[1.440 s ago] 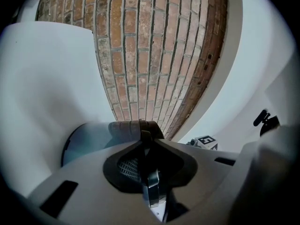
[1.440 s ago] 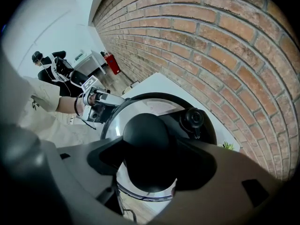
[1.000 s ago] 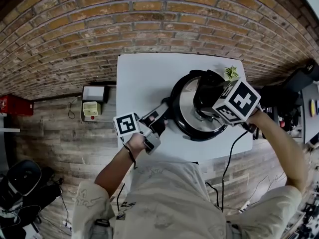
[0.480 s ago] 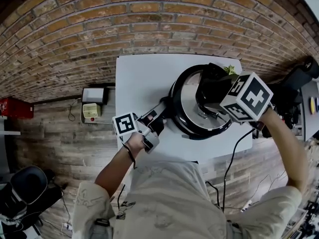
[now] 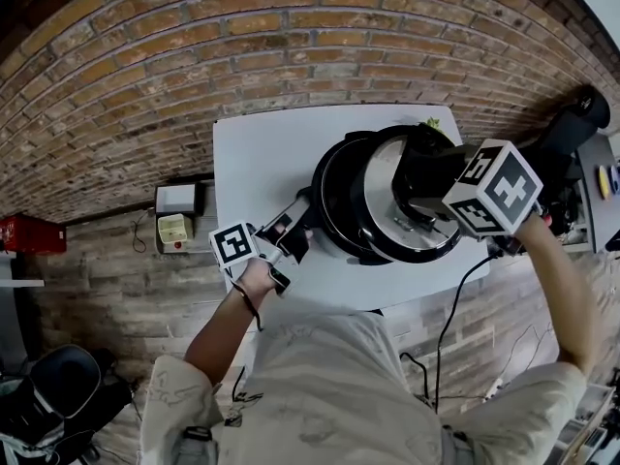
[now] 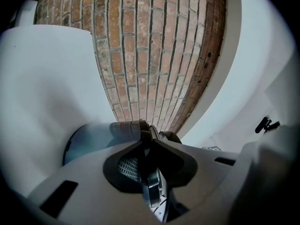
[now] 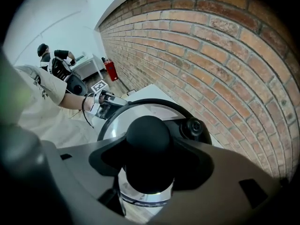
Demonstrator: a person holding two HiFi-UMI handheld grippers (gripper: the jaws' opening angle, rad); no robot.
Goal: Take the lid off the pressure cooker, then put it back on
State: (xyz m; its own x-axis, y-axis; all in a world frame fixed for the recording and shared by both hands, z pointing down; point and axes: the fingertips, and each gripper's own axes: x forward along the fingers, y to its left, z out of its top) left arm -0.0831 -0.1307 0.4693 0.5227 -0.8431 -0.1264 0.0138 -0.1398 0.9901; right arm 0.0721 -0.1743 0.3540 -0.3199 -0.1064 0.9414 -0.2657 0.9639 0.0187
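The black pressure cooker [image 5: 329,201] stands on the white table [image 5: 262,153]. Its steel lid [image 5: 387,197] hangs above it, shifted right and tilted, so the pot's dark rim shows at the left. My right gripper [image 5: 426,197] points steeply down and is shut on the lid's black knob [image 7: 149,144]. That knob fills the space between the jaws above the lid [image 7: 140,114]. My left gripper [image 5: 295,231] lies level at the cooker's left side, shut on its side handle [image 6: 152,191]. The cooker's wall [image 6: 89,139] is blurred just beyond my left gripper [image 6: 150,132].
A small green plant [image 5: 431,124] stands at the table's far right corner. A black power cable [image 5: 455,289] hangs off the near edge. A white box [image 5: 179,201] and a red box [image 5: 24,232] lie on the floor to the left. Brick wall runs behind.
My right gripper has risen and moved right with the lid, which has come off the pot's rim. The left gripper has stayed on the handle.
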